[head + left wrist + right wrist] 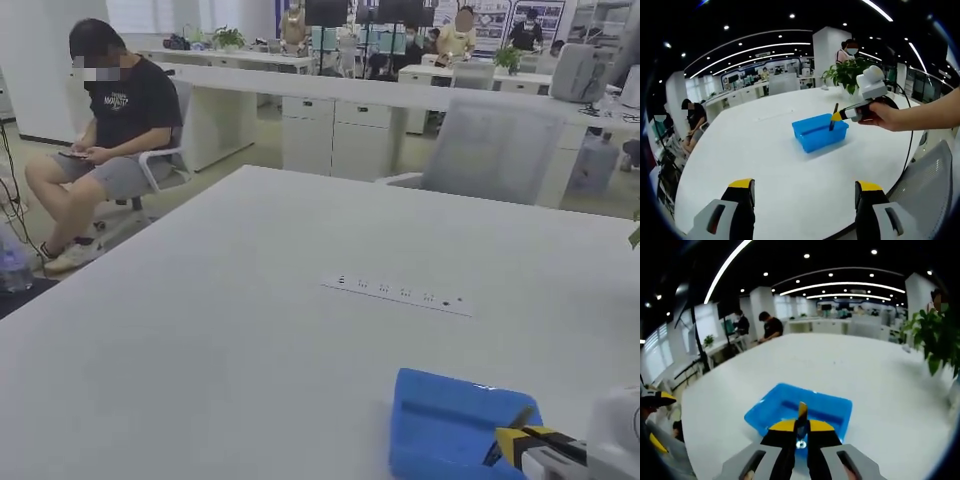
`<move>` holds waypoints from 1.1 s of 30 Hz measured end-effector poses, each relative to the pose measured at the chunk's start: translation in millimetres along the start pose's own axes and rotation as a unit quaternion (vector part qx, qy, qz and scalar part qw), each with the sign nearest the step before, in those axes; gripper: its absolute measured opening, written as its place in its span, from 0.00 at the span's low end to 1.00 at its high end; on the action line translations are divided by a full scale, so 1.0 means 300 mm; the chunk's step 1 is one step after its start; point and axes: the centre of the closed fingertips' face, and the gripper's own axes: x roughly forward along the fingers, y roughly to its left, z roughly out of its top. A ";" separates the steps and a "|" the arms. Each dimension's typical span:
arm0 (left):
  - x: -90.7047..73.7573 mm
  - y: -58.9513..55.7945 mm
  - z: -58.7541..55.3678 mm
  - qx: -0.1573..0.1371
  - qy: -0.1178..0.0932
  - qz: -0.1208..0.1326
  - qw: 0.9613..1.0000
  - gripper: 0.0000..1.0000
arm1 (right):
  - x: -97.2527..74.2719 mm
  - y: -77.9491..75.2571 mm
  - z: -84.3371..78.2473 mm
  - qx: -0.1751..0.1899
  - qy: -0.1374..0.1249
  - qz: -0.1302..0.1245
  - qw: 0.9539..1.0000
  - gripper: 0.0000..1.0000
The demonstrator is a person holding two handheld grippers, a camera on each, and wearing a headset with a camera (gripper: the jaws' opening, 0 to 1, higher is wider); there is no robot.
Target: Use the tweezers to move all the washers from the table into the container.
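My right gripper point(801, 429) pinches the tweezers point(802, 410), tips over the blue container point(827, 412). My left gripper point(805, 190) stands spread, well short of the container. Washers: none discernible. Risk: the thin tweezers twisting in my grip, spilling a washer beside the container.

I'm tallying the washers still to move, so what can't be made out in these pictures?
Contents of the container: head view, cut off by the bottom edge; right gripper view, near part hidden behind the right gripper.
Tip of the tweezers: right gripper view, too small and blurred to tell if it holds a washer.
Loose washers on the table: left gripper view, too small to pick out.
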 end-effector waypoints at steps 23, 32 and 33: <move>0.049 -0.170 0.280 0.013 -0.061 -0.160 0.985 0.36 | -0.291 0.323 0.004 -0.154 0.001 0.094 0.984 0.03; 0.077 -0.267 0.292 0.080 -0.041 -0.229 0.969 0.23 | -0.334 0.392 -0.091 -0.198 0.034 0.114 0.973 0.03; 0.079 -0.279 0.285 0.082 -0.034 -0.235 0.968 0.22 | -0.336 0.399 -0.099 -0.200 0.036 0.117 0.972 0.03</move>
